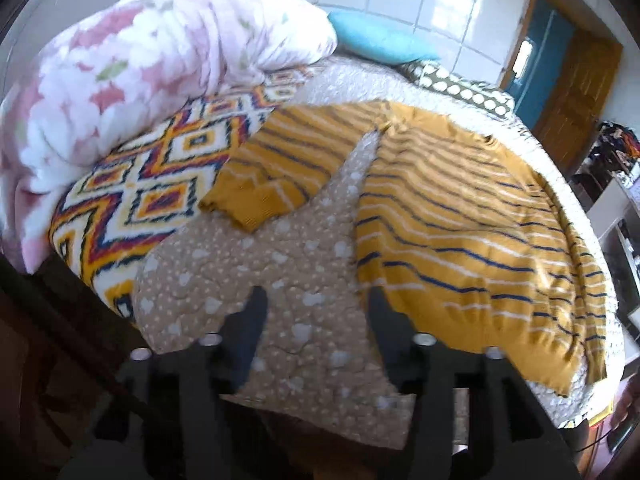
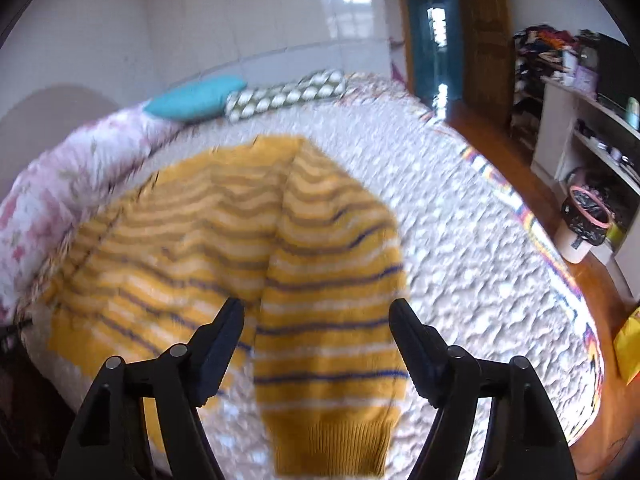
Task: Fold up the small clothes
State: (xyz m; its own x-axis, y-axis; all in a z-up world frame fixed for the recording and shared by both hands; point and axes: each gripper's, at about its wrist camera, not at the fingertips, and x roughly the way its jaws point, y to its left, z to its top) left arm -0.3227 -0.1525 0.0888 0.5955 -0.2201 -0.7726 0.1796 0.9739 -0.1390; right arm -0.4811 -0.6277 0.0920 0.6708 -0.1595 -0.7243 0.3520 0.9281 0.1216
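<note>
We have the striped sweater [image 1: 460,216] lying flat on the bed [image 1: 304,344], one sleeve [image 2: 328,344] already folded over its body. Our left gripper [image 1: 316,308] and right gripper [image 2: 316,320] hang open, holding nothing. The other sleeve [image 1: 264,164] and the final folds remain.

Bare quilt [image 1: 304,248] lies open between the sweater's [image 1: 472,216] body and its sleeve [image 1: 256,184]. A bunched floral blanket [image 1: 132,76] walls off one side. Pillows [image 2: 196,98] line the far edge; the quilt towards the floor side stays clear.
</note>
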